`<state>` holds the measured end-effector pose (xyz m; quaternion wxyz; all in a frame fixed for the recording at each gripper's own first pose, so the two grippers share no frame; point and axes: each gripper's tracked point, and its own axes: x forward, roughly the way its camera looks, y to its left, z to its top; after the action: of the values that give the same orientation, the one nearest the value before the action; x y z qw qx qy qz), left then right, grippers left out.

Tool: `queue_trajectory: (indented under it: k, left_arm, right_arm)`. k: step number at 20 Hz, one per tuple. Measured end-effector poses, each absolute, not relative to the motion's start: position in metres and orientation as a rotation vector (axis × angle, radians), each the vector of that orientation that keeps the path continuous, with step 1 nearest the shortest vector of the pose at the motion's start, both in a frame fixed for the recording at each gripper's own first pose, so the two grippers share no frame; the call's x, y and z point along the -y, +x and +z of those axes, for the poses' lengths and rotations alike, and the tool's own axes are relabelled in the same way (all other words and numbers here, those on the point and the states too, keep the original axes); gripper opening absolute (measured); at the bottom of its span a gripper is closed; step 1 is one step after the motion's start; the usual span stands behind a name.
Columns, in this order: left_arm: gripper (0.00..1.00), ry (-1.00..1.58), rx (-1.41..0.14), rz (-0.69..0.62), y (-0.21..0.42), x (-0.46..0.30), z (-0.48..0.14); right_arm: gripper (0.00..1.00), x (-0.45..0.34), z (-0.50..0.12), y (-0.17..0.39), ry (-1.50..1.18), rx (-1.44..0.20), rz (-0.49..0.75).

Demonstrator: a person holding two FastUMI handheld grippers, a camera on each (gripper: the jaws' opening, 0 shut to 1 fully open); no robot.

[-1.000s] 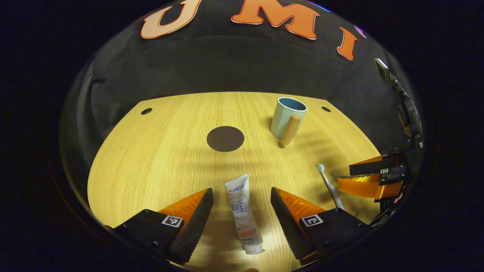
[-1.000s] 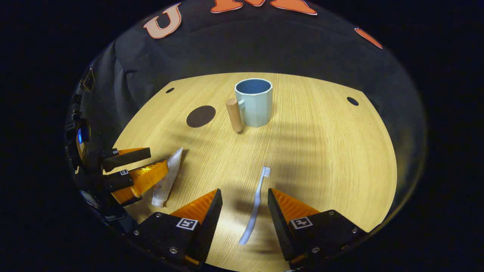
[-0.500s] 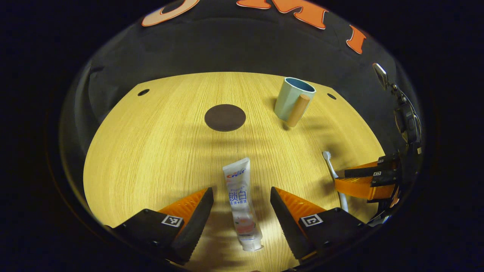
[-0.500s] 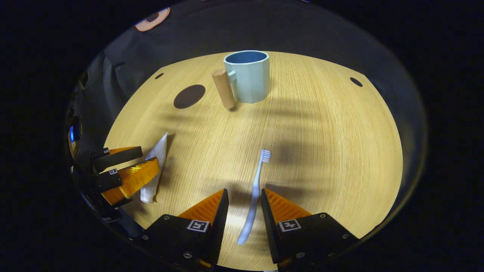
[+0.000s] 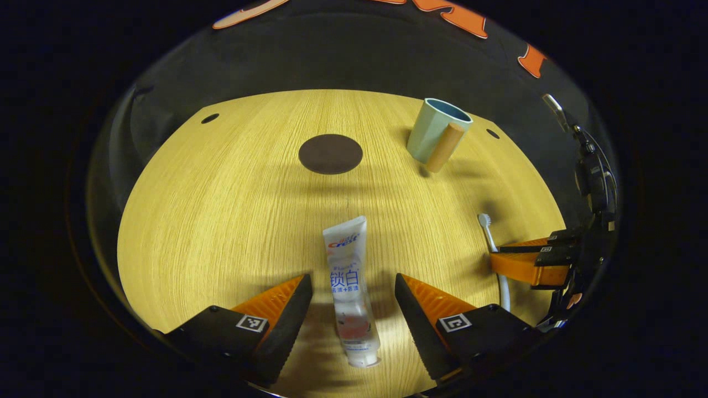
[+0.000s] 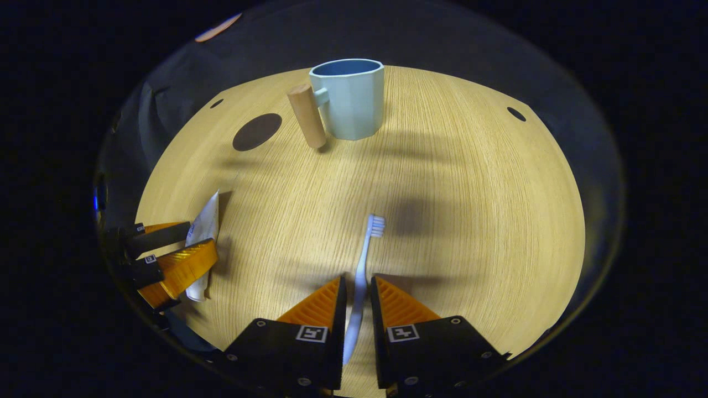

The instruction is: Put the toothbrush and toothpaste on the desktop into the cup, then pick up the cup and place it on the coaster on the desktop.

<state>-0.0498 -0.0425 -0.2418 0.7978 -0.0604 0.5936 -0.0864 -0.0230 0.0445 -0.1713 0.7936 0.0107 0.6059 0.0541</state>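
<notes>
Toothbrush (image 6: 360,276) pinched in my right gripper (image 6: 358,287), bristles pointing ahead, toothpaste (image 5: 348,287) lay between my left gripper (image 5: 352,298)'s wide-spread fingers, untouched, cup (image 6: 348,99) stood far ahead, coaster (image 6: 256,131) beside it.

Coaster (image 5: 330,154) left of cup (image 5: 437,134) (well apart).

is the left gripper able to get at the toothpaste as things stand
Probably yes. The left gripper is open, with a finger on either side of the toothpaste, which lies flat on the desktop. Nothing lies between the fingers and the tube.
</notes>
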Motion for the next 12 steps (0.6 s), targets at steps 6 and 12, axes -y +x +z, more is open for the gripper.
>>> queue_trajectory:
  k: [6, 12]
  left_arm:
    - [0.82, -0.124, -1.295, -0.158, -0.045, 0.059, -0.234]
    - [0.45, -0.180, -1.305, -0.118, -0.006, 0.078, -0.221]
  right_arm:
    - [0.08, -0.040, -0.171, -0.019, 0.015, -1.292, 0.107]
    - [0.07, -0.041, -0.158, -0.010, 0.041, -1.249, 0.121]
